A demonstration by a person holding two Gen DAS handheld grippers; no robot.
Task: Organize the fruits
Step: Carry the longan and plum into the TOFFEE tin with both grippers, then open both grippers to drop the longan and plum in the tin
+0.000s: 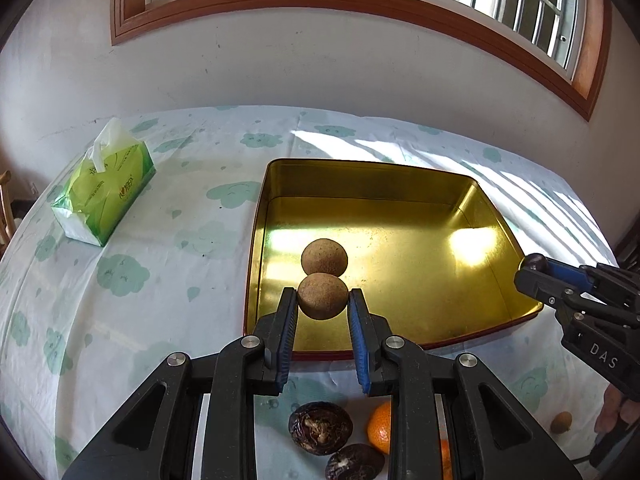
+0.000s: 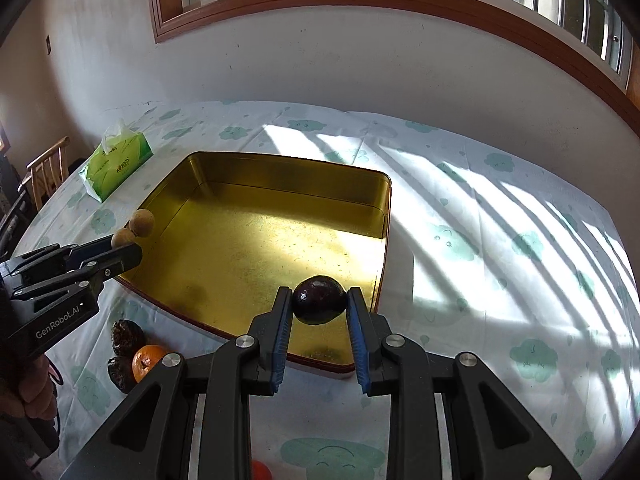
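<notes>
Gold tin [image 1: 496, 216] holds one brown fruit [image 1: 324, 257]; left tool [image 1: 322, 304] grips another, right tool [image 2: 319, 305] a dark fruit [image 2: 319, 299]

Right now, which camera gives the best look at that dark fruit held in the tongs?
The right wrist view: the dark fruit sits close and centred, pinched between the right tongs over the gold tin. The left wrist view shows only a sliver of it at the picture's right edge.

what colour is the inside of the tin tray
Shiny gold inside the tin tray, clearest in the right wrist view.
</notes>
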